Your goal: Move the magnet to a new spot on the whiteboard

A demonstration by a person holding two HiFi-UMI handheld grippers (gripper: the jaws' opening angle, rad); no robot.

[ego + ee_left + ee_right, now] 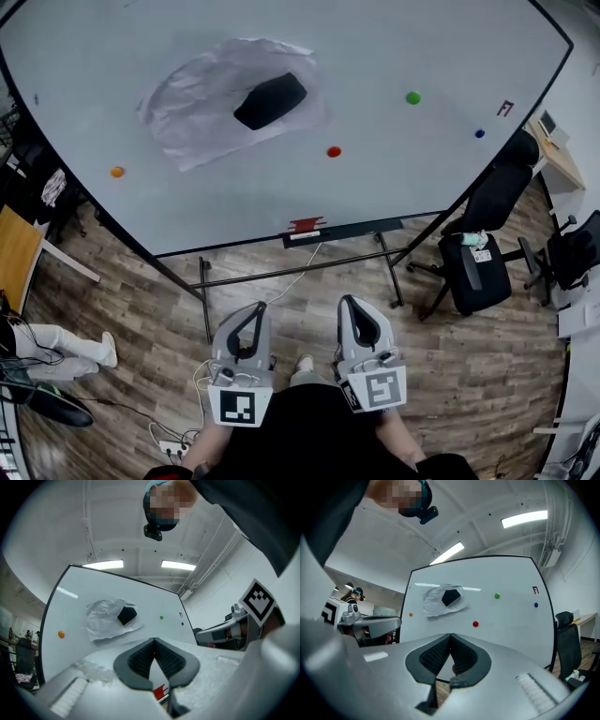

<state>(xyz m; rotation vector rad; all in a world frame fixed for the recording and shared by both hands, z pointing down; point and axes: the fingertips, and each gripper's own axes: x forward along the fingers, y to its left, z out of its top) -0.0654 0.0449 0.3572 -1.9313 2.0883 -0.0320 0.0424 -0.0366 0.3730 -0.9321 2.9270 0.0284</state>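
A large whiteboard stands ahead of me. On it are small round magnets: orange, red, green and blue. A black block pins a crumpled white sheet to the board. My left gripper and right gripper hang side by side well short of the board, over the floor. Both are shut and hold nothing. In the left gripper view the jaws meet below the sheet. The right gripper points below the red magnet.
A red item lies on the board's tray. The stand's legs and crossbar reach toward me on the wood floor. A black office chair stands at the right, a wooden desk and a person's legs at the left. Cables lie near my feet.
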